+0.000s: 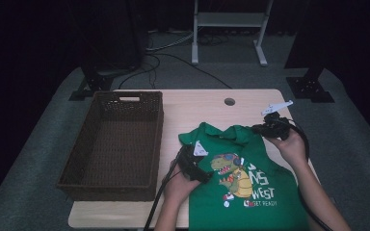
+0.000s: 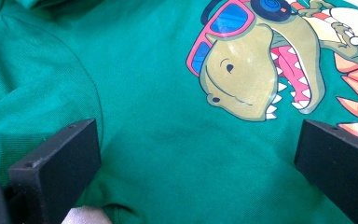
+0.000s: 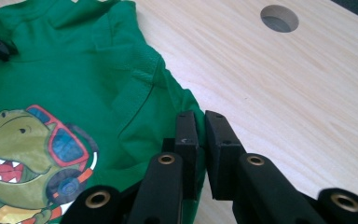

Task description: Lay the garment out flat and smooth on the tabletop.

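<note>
A green T-shirt [image 1: 212,202] with a dinosaur print [image 1: 233,174] lies flat on the wooden table [image 1: 212,103], collar toward the far side. My left gripper [image 1: 203,172] rests over the shirt's left chest, and its jaws stand wide apart [image 2: 198,140] over plain green cloth beside the dinosaur's head [image 2: 256,70]. My right gripper [image 1: 256,129] is at the shirt's far right shoulder. Its jaws [image 3: 200,119] are shut on the edge of the T-shirt [image 3: 98,84], with a fold of green cloth pinched between them.
A brown wicker basket [image 1: 125,96] stands on the left half of the table. A round cable hole [image 1: 229,101] [image 3: 279,17] sits near the far edge. Bare wood lies right of the shirt. Cables and a stand's legs are on the floor beyond.
</note>
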`<state>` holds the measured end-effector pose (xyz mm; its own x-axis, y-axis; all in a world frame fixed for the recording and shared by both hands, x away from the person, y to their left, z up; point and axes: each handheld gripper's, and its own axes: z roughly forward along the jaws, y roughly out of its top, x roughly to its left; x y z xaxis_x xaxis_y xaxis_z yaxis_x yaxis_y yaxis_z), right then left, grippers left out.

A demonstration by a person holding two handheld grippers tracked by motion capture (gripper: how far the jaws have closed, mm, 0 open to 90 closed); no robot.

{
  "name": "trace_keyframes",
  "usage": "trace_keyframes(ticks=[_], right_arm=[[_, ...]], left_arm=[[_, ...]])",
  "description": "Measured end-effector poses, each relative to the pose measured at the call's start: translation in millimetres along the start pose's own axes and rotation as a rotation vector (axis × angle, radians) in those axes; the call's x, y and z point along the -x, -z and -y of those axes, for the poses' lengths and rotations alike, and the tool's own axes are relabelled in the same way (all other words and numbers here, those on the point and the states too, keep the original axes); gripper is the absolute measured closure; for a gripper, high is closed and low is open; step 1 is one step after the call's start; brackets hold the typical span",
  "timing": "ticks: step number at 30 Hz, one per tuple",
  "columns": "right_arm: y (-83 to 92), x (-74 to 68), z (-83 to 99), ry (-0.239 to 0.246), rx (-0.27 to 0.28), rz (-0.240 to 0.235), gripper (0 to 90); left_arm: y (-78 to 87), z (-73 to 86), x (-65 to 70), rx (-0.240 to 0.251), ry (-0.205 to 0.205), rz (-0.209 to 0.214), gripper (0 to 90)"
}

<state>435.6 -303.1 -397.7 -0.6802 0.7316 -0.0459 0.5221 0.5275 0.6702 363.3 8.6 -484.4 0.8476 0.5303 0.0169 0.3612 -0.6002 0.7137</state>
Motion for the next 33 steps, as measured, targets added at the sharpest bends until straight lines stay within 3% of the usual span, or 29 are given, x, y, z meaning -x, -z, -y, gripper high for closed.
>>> trace_keyframes(ticks=[22,33], right_arm=[[-1.8,23.4,-10.8,-0.02,-0.013,0.051,84.7],[-11.3,41.3,-6.8,-0.064,-0.039,0.084,84.6]], left_arm=[[0.0,0.0,0.0,0.0,0.0,0.0,0.0],[0.0,0.0,0.0,0.0,0.0,-0.001,0.0]])
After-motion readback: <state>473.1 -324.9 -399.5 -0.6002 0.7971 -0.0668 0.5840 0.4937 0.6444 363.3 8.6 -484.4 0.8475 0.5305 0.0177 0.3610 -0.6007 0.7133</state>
